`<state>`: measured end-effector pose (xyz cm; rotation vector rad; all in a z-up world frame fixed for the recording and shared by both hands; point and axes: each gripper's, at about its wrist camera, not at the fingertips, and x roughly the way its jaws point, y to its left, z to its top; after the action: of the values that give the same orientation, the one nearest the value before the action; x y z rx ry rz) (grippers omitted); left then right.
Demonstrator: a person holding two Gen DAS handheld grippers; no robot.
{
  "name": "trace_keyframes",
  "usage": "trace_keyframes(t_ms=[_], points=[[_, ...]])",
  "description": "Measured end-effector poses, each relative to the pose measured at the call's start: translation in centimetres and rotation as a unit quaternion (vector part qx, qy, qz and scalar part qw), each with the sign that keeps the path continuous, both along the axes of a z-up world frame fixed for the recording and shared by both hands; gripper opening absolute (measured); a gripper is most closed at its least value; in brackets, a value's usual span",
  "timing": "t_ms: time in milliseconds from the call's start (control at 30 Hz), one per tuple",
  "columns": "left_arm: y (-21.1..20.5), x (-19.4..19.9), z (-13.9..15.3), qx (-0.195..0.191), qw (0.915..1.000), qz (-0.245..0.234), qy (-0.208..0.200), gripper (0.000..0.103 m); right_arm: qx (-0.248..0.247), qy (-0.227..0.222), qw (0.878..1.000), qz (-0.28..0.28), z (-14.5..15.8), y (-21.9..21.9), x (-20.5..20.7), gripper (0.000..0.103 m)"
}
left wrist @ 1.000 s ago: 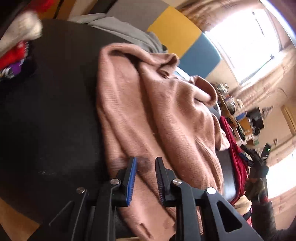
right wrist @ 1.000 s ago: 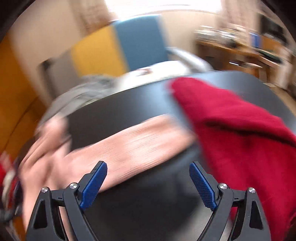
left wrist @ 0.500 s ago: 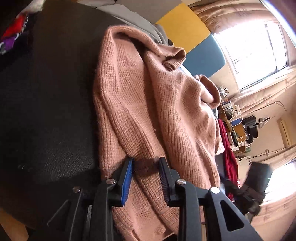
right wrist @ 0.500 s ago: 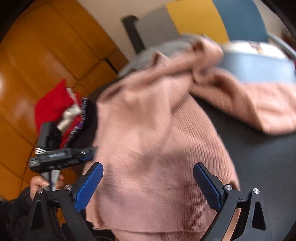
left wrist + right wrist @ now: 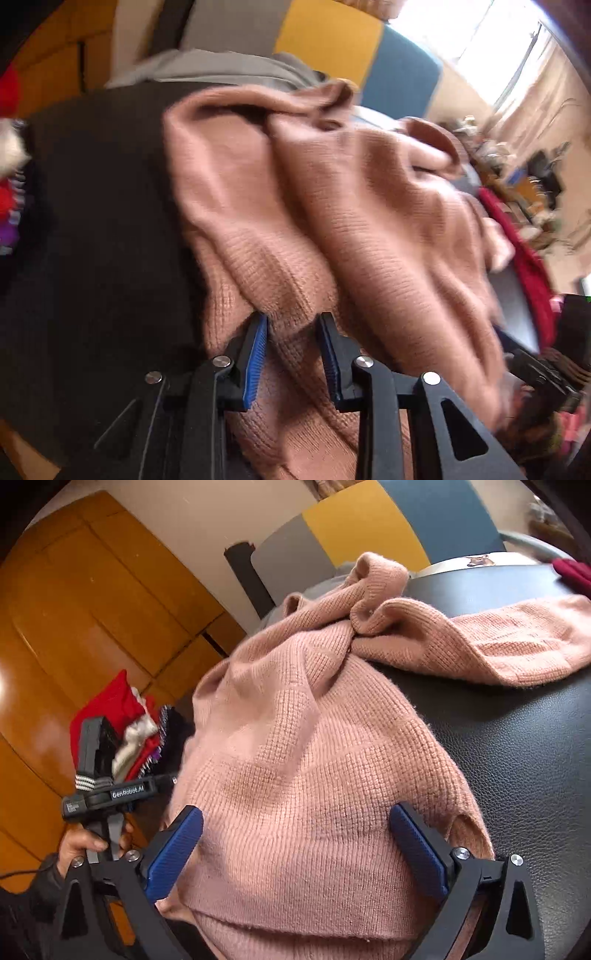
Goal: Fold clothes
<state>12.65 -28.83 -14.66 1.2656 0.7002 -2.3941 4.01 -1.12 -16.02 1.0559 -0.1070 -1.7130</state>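
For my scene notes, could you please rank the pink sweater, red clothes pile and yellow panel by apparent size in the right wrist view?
1. pink sweater, by far the largest.
2. yellow panel.
3. red clothes pile; similar to the panel, so unsure.

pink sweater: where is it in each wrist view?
Left wrist: pink sweater fills the centre, a fold of it between the left claw pads.
Right wrist: pink sweater centre, one sleeve running right.
Shared landmark: yellow panel at the top.

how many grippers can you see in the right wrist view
2. The right gripper fills the bottom edge, jaws opening wide over the pink sweater. The left gripper sits at lower left, held by a hand; its fingertips are hidden behind the sweater.
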Motion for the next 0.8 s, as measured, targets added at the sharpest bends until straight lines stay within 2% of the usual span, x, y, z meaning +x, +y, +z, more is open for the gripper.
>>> trace_keyframes(t_ms=[67,167,300,400,467,600,800], points=[[-1.5,0.9,-0.1,0.007,0.9998,0.020,0.001,0.029,0.013,0.013,1.000,0.016,0.1,-0.3,0.1,0.103],[-4.1,3.0,-0.2,0.064,0.9966,0.042,0.030,0.029,0.001,0.011,1.000,0.016,-0.3,0.2,-0.1,0.103],[-5.8,6.4,0.7,0.098,0.9915,0.060,0.061,0.032,-0.004,0.017,1.000,0.018,-0.6,-0.1,-0.2,0.103],[-5.1,8.2,1.3,0.129,0.9862,0.042,0.095,0.040,-0.004,0.035,0.999,0.019,-0.5,-0.1,0.2,0.103],[-4.0,9.0,1.3,0.155,0.9821,0.027,0.104,0.042,-0.005,0.051,0.999,0.017,-0.5,0.0,0.5,0.103],[-1.8,9.3,0.4,0.193,0.9758,0.010,0.102,0.044,0.004,0.088,0.996,0.015,-0.5,-0.2,1.6,0.103],[-1.4,7.9,-1.3,0.229,0.9701,0.026,0.076,0.047,0.025,0.137,0.990,0.016,-0.4,0.4,2.4,0.103]])
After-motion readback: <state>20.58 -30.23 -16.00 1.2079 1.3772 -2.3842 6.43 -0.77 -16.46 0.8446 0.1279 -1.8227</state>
